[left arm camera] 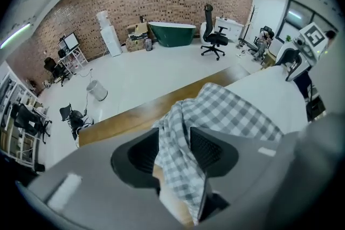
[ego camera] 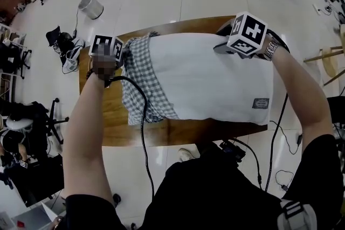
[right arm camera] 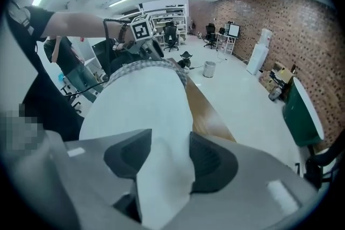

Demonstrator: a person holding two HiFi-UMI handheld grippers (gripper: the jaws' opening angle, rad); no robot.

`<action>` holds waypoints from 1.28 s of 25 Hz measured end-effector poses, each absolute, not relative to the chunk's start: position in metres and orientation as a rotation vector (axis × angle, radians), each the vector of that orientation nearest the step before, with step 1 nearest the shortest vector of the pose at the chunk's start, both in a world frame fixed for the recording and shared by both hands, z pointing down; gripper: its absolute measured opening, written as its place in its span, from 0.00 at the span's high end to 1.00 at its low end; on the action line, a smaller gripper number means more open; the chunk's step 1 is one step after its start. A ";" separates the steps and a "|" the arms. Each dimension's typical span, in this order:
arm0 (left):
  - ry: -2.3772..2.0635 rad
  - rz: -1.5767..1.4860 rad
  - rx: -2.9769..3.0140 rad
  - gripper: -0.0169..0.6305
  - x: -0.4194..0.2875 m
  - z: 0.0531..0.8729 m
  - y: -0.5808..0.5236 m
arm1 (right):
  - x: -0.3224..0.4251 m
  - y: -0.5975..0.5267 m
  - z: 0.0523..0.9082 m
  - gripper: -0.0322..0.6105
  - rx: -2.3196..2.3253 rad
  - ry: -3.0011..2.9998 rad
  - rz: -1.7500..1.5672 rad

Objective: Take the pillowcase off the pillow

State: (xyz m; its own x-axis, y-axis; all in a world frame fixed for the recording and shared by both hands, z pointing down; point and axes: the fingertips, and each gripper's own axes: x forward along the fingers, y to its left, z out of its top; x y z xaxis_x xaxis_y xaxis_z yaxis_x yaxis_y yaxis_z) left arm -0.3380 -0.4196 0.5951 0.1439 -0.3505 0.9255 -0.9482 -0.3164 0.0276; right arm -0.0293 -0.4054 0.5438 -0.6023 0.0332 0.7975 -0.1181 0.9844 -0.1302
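The white pillow point(ego camera: 215, 78) lies lengthwise on the wooden table point(ego camera: 108, 121), with the checked pillowcase point(ego camera: 141, 81) bunched over its left end only and most of the pillow bare. The left gripper point(left arm camera: 173, 151) points steeply down at that left end, its jaws standing apart with a hanging fold of the pillowcase between the pads. The right gripper point(right arm camera: 164, 161) is at the far right corner of the pillow, its jaws likewise apart with a ridge of the white pillow fabric between them.
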 end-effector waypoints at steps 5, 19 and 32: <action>-1.267 1.098 1.818 0.65 -0.329 0.575 -0.394 | -0.030 -0.381 0.519 0.58 0.113 -2.232 0.170; -1.252 0.910 1.965 0.59 -0.304 0.558 -0.274 | -0.085 -0.245 0.505 0.55 0.113 -2.297 0.024; -1.232 0.648 2.014 0.56 -0.271 0.571 -0.184 | -0.127 -0.164 0.547 0.46 0.101 -2.208 -0.152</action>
State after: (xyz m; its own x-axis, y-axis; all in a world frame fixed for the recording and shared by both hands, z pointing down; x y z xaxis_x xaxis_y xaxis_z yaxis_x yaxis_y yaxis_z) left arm -0.2705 -0.1840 0.5708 0.4281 -0.5629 0.7070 -0.9015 -0.3209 0.2904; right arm -0.1274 -0.1641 0.5468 -0.5979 -0.1273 0.7914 -0.0178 0.9892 0.1457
